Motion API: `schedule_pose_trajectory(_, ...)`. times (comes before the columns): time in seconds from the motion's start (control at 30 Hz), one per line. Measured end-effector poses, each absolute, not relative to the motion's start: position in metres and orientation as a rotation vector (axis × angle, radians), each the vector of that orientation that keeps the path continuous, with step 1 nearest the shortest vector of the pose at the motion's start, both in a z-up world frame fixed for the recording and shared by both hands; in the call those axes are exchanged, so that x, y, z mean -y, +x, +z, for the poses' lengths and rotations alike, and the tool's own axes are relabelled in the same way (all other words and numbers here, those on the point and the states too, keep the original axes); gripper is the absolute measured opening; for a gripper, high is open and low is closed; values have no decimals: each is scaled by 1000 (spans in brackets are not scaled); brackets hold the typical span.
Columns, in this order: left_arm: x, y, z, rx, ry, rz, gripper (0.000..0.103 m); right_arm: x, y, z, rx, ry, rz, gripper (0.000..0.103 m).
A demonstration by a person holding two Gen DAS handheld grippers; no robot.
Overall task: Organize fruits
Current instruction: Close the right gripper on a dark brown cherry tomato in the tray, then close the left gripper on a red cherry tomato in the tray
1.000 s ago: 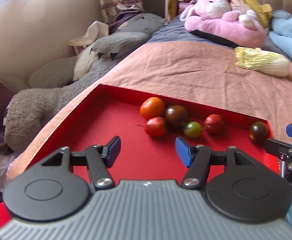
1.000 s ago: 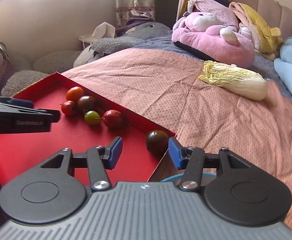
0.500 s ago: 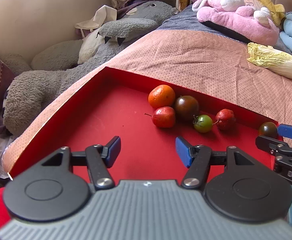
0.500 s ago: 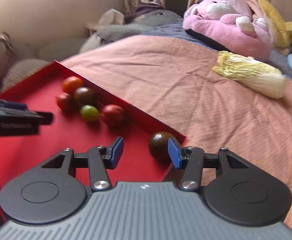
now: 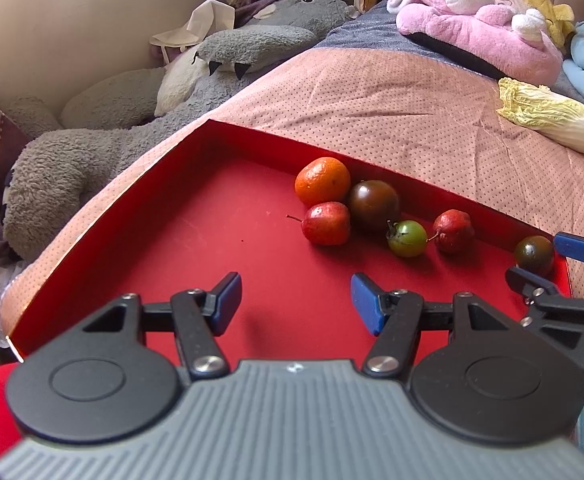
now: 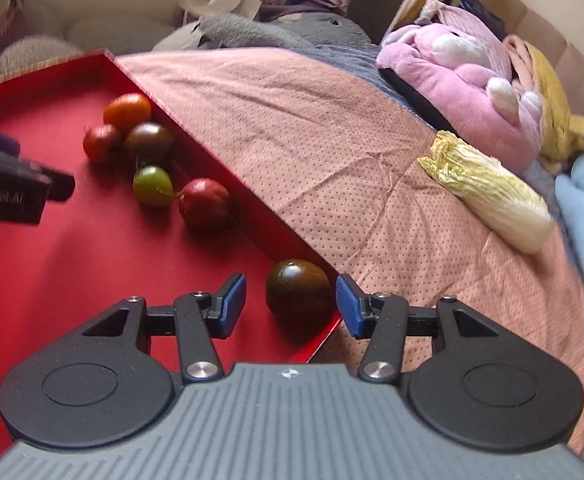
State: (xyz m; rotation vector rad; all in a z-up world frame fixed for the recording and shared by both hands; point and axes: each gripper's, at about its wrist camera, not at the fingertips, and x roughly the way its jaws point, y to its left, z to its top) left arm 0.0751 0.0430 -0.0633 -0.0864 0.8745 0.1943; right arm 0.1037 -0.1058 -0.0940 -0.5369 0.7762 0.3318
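Holding your right gripper (image 6: 291, 306) low at the near right corner of the red tray (image 6: 91, 280), you have its two blue fingers spread wide, one on each side of the dark tomato (image 6: 299, 289). The left finger is inside the tray, and the right finger (image 6: 348, 306) is outside the tray wall, over the pink blanket (image 6: 332, 140). I cannot tell if the fingers touch the tomato; a small gap shows on each side. This dark tomato sits in the corner, against the far wall of the tray.

Your left gripper (image 5: 296, 300) is also spread wide and holds nothing. It hangs over the bare red floor of the tray (image 5: 171, 240), apart from all the fruit.

Further along the same wall lie the other fruits. The orange (image 5: 322, 181), a second dark tomato (image 5: 374, 205) and a red fruit with a stem (image 5: 326, 223) are together in a tight group, touching or almost touching. Just beside them is a green tomato (image 5: 407, 238), and next to it another red fruit (image 5: 453, 231). The tomato in the corner (image 5: 534, 255) is well apart from this group, and in the left view you see the right gripper's fingers (image 5: 580, 247) around it.

On the blanket outside the tray lies a cabbage (image 6: 488, 192), well apart from the tray. Behind it there is a pink plush toy (image 6: 460, 80), and a gray plush toy (image 5: 131, 140) lies at the left edge of the bed.
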Motion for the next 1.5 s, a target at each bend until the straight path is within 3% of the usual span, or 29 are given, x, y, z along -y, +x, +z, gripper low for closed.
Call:
schedule_pose_trajectory(0.1, -43, 76, -64, -876, -85, 194, 63, 98, 98, -102, -741, -644, 325, 55)
schedule_pose_trajectory(0.23, -43, 77, -65, -881, -83, 193, 63, 102, 99, -100, -727, -644, 321, 43)
schedule_pose_trajectory(0.53, -40, 79, -68, -886, -60, 197, 63, 120, 95, -86, -757, -429, 352, 43)
schedule_pose_trajectory(0.83, -39, 80, -69, -886, -44, 203, 63, 108, 98, -101, -751, -587, 355, 43)
schedule_pose_trajectory(1.0, -36, 81, -69, -881, -26, 193, 63, 118, 97, -94, -764, -466, 361, 43)
schedule_pose_trajectory(1.17, -34, 94, -72, -893, 12, 193, 63, 132, 77, -77, -809, -172, 423, 43)
schedule_pose_trajectory(1.5, -33, 114, -74, -934, 101, 110, 65, 113, 37, -86, -841, -139, 468, 43)
